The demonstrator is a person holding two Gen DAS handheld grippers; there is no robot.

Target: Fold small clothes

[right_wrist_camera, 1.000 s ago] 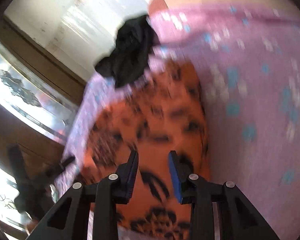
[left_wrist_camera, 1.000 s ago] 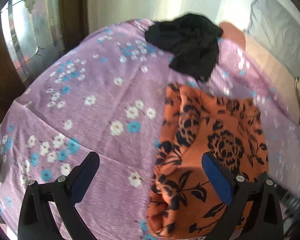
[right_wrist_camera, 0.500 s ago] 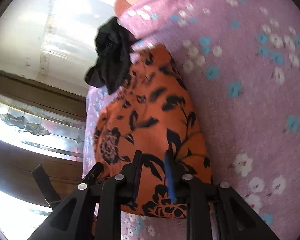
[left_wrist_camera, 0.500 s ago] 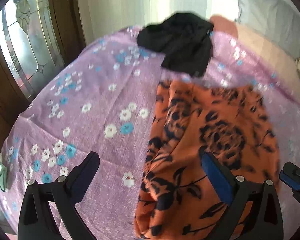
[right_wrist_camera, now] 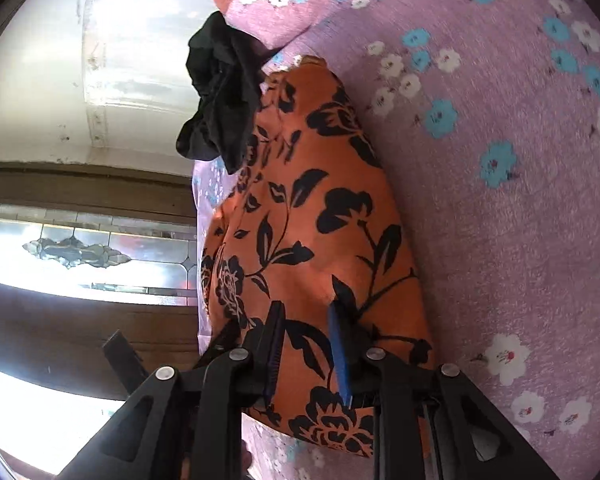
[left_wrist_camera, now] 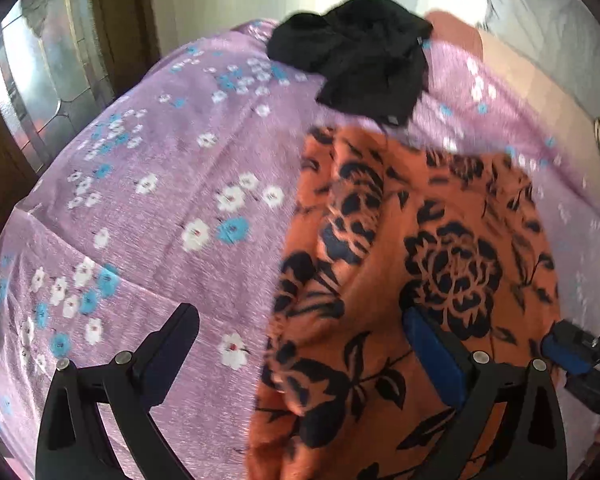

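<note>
An orange garment with black flowers (left_wrist_camera: 412, 280) lies spread on a purple floral bedspread (left_wrist_camera: 172, 184). My left gripper (left_wrist_camera: 300, 344) is open wide just above its near left edge, one finger over the bedspread, the other over the cloth. The garment also shows in the right wrist view (right_wrist_camera: 312, 232). My right gripper (right_wrist_camera: 306, 344) hovers over its near edge with a narrow gap between the jaws, and I cannot see cloth pinched between them. The right gripper shows at the far right of the left wrist view (left_wrist_camera: 576, 356).
A crumpled black garment (left_wrist_camera: 364, 56) lies beyond the orange one, touching its far edge; it also shows in the right wrist view (right_wrist_camera: 220, 92). A wooden door with leaded glass (left_wrist_camera: 32, 80) stands left of the bed. A grey pillow (left_wrist_camera: 560, 28) lies at the far right.
The orange garment now lies flatter and more spread out. My right gripper has swung from the cloth's middle to its near edge, jaws slightly narrower. My left gripper has stayed open and come closer.
</note>
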